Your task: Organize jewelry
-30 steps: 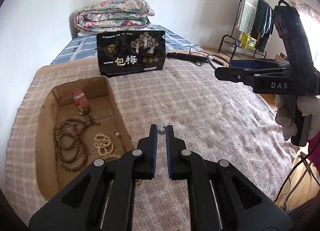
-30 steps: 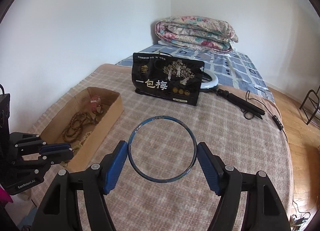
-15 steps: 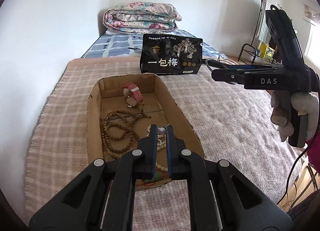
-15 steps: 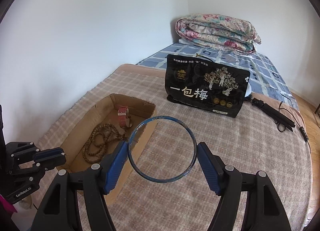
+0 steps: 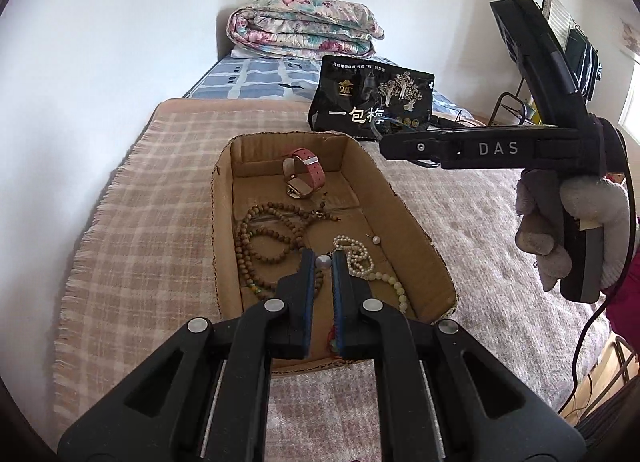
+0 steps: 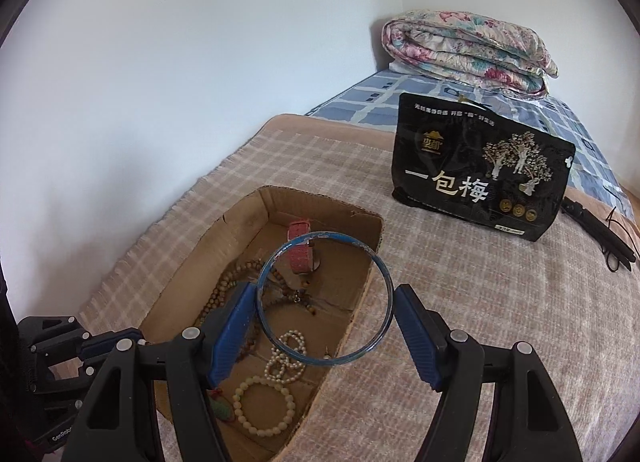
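Plain white walls (image 6: pixel 200 62) meeting in corner. Bed with beige-pink checked woven blanket (image 5: pixel 152 202), blue-white patterned sheet (image 5: pixel 256 78) beyond. Folded floral quilt (image 6: pixel 468 42) against wall. Wooden floor (image 5: pixel 600 378) right. Daylight from right-side window (image 5: pixel 632 98).

The black pouch (image 6: pixel 482 178) at the far side reads "一包梅"; the right gripper (image 5: pixel 404 144) carries "DAS" on its side.

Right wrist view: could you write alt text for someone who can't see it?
A right claw grips a blue bangle over a cardboard box of bead strings and a pink watch, on a checked blanket.
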The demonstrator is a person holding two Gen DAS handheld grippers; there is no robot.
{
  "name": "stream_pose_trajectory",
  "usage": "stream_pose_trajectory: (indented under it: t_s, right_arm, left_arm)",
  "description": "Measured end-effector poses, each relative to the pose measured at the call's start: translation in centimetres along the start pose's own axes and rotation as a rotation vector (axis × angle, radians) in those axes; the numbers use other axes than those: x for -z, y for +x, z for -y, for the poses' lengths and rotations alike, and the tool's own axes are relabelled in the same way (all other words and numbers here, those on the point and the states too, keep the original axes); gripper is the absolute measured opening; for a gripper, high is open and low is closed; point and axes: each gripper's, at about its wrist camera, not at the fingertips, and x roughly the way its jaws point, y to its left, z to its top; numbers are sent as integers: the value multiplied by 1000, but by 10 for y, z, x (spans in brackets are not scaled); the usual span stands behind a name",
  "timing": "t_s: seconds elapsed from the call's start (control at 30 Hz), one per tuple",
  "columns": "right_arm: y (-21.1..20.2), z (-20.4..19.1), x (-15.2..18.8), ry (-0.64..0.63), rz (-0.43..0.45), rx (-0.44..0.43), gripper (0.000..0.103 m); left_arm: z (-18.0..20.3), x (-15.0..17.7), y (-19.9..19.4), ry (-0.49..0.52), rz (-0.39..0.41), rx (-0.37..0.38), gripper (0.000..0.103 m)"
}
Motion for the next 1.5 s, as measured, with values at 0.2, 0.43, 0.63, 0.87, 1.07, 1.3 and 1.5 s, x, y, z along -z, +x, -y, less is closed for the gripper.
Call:
stream_pose_trajectory:
  t_s: [0.2, 0.43, 0.63, 0.87, 1.07, 1.3, 1.5]
  right_arm:
    - [18, -10, -2, 1, -21, -15, 73]
    - [21, -14, -4, 11, -11, -1, 87]
    - [17, -8, -3, 32, -4, 5, 87]
    - [11, -7, 0, 40, -3, 10, 87]
    - [-2, -8, 0, 39, 17, 22, 87]
    - [-29, -9, 3, 43, 49, 39, 87]
    - [-59, -13, 8, 36, 79, 67, 87]
  left_arm:
    - [-4, 1, 3, -3, -5, 2, 6]
    - [-6, 1, 8, -14, -19, -2, 42]
    - [-7, 3, 6, -25, -1, -11, 54]
    - [-3, 3, 1, -15, 3, -14, 54]
    - [5, 1, -12, -9, 20, -18, 54]
    - [16, -2, -32, 2, 48, -29, 54]
    - [27, -2, -54, 12, 75, -48, 54]
